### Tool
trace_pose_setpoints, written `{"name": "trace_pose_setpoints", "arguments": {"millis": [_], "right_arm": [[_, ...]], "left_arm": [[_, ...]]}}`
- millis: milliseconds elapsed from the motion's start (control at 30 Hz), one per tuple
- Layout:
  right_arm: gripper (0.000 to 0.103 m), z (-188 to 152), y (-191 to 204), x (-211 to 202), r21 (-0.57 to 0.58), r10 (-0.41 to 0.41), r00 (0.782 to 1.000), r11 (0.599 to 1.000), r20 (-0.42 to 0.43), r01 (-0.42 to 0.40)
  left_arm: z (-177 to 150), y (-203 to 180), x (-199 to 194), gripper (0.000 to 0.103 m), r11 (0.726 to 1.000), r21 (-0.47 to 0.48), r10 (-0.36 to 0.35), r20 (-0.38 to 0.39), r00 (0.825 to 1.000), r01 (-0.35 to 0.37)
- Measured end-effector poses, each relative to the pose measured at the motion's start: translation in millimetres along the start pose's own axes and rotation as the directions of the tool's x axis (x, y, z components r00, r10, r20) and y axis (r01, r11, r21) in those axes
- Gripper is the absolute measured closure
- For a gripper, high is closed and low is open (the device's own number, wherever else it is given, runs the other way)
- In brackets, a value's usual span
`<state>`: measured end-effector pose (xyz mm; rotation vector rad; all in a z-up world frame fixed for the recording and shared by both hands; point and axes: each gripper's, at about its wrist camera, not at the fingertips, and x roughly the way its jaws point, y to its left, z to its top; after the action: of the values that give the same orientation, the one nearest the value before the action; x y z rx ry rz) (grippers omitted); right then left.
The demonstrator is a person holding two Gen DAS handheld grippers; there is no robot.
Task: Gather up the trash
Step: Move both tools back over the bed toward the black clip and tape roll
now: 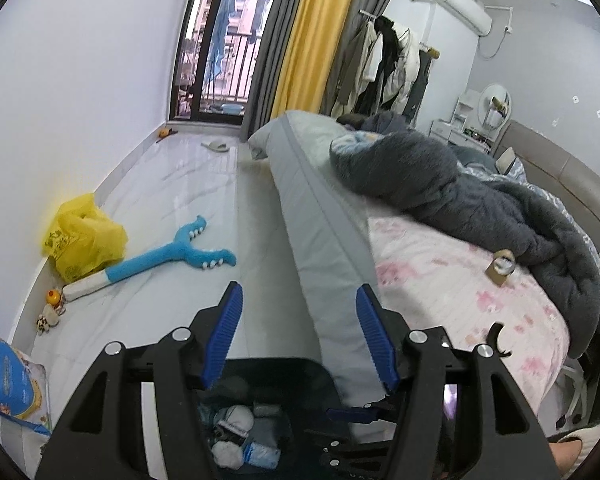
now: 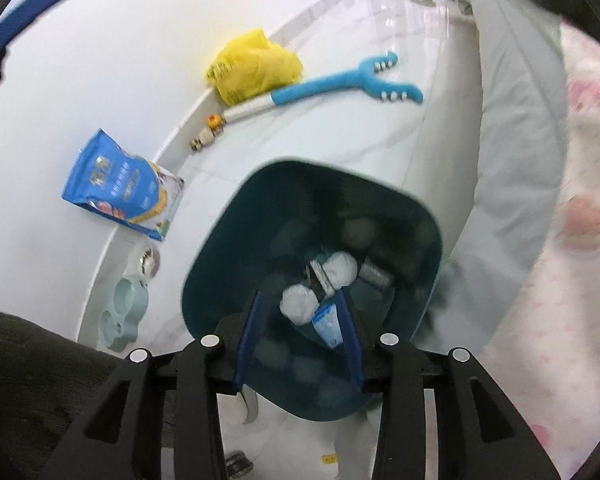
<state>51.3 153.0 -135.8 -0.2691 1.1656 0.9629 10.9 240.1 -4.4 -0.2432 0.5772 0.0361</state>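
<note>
A dark teal trash bin (image 2: 220, 240) stands on the floor beside the bed, with white crumpled tissues (image 2: 342, 266) and a blue-and-white wrapper (image 2: 328, 326) lying in it. My right gripper (image 2: 300, 300) hangs over the bin's mouth, pointing down into it, jaws open and nothing pressed between the pads. My left gripper (image 1: 300, 292) is higher and open with nothing in it, pointing along the floor and the bed's edge; the bin (image 1: 268, 362) lies just under it. A yellow plastic bag (image 1: 84, 236) lies by the wall. A small tape roll on card (image 1: 502, 266) rests on the bed.
A blue plush toy (image 1: 172, 254) lies on the floor beside the yellow bag, with small toys (image 1: 52, 308) at the wall. A blue food bag (image 2: 124, 192) and a pale green dish (image 2: 126, 312) are against the wall. The bed (image 1: 440, 280) with a grey duvet fills the right.
</note>
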Motion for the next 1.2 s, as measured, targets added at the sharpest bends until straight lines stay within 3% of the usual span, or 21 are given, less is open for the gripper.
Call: {"name": "trace_pose_setpoints", "arguments": {"millis": [200, 567, 1200], "right_arm": [[0.057, 6, -10, -48, -0.023, -0.013, 0.993, 1.0, 0.12, 0.016], [0.052, 1, -65, -126, 0.031, -0.103, 0.951, 0.995, 0.291, 0.098], [0.048, -17, -176, -199, 0.212, -0.286, 0.876, 0.953, 0.388, 0.218]], "left_arm": [[8, -20, 0, 0.038, 1.0, 0.01, -0.018, 0.031, 0.999, 0.018], [9, -68, 10, 0.03, 0.994, 0.063, -0.094, 0.04, 0.995, 0.091], [-19, -150, 50, 0.024, 0.952, 0.2, -0.224, -0.058, 0.973, 0.232]]}}
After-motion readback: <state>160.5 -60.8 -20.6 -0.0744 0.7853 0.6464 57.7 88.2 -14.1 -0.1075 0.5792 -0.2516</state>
